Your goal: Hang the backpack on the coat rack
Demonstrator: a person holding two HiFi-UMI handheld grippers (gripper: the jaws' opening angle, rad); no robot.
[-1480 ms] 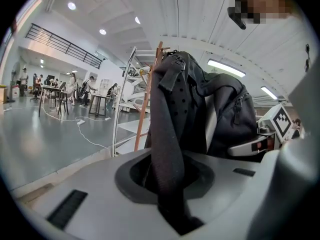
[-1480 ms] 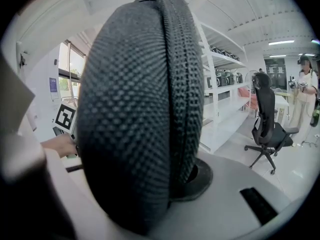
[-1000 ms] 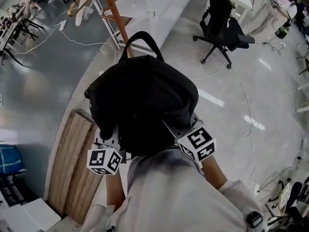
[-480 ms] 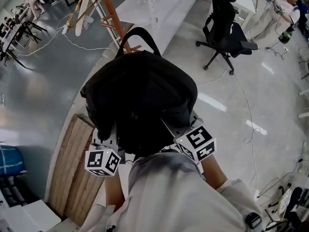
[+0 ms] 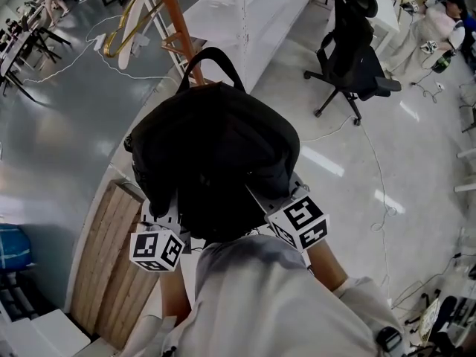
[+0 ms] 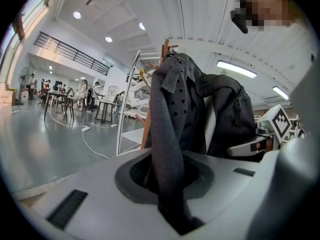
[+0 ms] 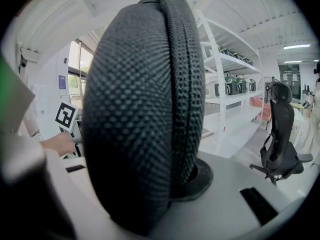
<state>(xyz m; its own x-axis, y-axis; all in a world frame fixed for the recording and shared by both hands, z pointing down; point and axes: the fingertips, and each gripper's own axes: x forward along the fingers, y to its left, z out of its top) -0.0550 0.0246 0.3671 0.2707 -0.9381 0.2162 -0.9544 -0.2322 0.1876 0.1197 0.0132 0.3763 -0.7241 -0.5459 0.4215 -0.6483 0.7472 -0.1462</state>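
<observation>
In the head view a black backpack (image 5: 216, 147) is held up in front of me, its top handle (image 5: 216, 58) pointing at the orange pole of the coat rack (image 5: 178, 28). The pole's pale curved hooks (image 5: 130, 21) lie to its left. My left gripper (image 5: 162, 213) sits under the bag's left side, shut on a narrow webbing strap (image 6: 167, 134) that runs down between its jaws. Under the bag's right side, my right gripper (image 5: 271, 199) is shut on a padded mesh shoulder strap (image 7: 140, 109). The bag hides both sets of fingertips in the head view.
White shelving (image 5: 245, 6) stands just right of the rack. A black office chair (image 5: 349, 50) is at the far right, with cables (image 5: 379, 162) trailing over the floor. A wooden pallet (image 5: 111, 251) lies low on the left. People sit at desks in the far corners.
Both grippers have carried the backpack forward toward the coat rack, whose pole and hooks now stand closer to the bag's handle. The grips on the straps are unchanged.
</observation>
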